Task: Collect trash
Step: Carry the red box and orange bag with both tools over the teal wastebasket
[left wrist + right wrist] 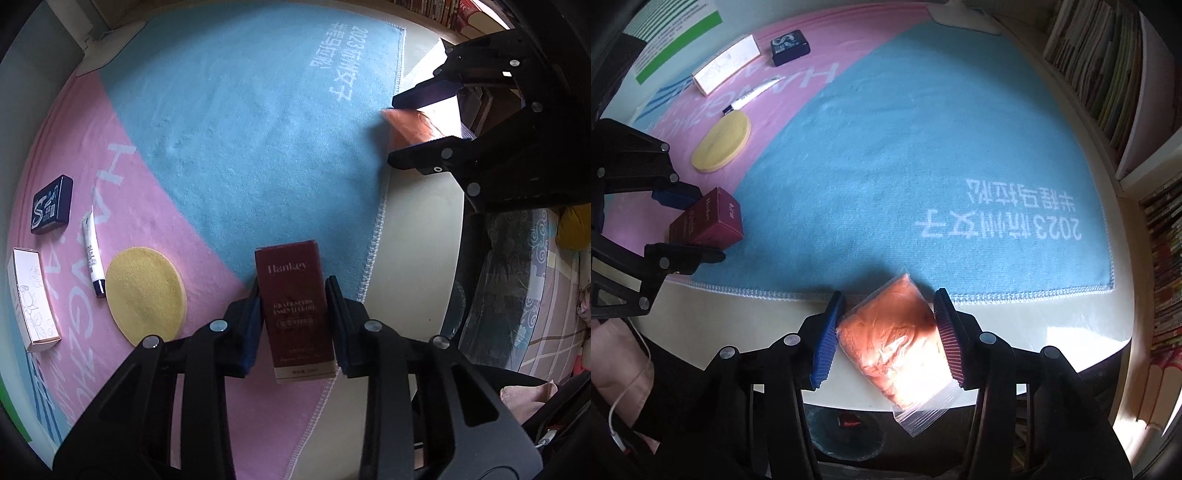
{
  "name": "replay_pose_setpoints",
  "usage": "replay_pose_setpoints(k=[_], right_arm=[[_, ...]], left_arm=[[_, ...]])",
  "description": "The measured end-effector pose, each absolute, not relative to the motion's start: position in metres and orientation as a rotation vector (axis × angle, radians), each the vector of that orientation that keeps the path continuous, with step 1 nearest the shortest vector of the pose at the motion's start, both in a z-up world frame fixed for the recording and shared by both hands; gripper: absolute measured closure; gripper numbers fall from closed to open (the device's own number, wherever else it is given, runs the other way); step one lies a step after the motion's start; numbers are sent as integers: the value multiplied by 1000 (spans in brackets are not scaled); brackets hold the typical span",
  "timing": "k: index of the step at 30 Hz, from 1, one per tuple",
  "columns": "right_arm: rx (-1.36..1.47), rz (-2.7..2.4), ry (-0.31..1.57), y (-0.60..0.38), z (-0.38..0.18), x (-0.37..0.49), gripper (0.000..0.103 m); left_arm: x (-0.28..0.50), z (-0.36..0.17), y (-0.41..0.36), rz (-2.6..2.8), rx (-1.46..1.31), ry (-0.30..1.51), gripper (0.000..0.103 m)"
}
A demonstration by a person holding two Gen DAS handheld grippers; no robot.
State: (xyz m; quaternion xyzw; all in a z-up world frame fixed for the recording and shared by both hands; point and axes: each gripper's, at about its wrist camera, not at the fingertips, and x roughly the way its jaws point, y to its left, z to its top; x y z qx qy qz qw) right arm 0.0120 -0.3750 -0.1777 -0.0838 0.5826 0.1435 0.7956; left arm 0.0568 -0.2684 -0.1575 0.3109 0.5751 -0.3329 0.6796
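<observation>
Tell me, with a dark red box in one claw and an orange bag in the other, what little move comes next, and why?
Probably lift both straight up. The left gripper has its pads against the sides of the dark red box, and the right gripper squeezes the bag of orange powder lying across the blanket's edge. Both pieces look gripped yet rest on the table, so raising them frees them for carrying off.

The left tool point(291, 314) is pointing straight down, its pads pressing on a box point(295, 306). The right tool point(886, 332) is tilting steeply down, clamping a bag point(897, 343).
</observation>
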Motion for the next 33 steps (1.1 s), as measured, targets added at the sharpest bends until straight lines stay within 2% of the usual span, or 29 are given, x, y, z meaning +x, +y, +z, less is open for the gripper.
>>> replay_pose_setpoints(k=[10, 15, 22, 33], right_arm=[[-64, 245, 1209, -396, -140, -14, 53], [-6, 154, 1225, -417, -138, -63, 53], [124, -18, 1293, -444, -159, -151, 53], [478, -303, 1325, -457, -196, -311, 53]], left_arm=[[52, -135, -282, -804, 746, 1219, 73], [25, -130, -306, -895, 811, 1175, 73], [-43, -140, -360, -1093, 971, 1112, 73], [-174, -164, -419, -1424, 1251, 1013, 73]])
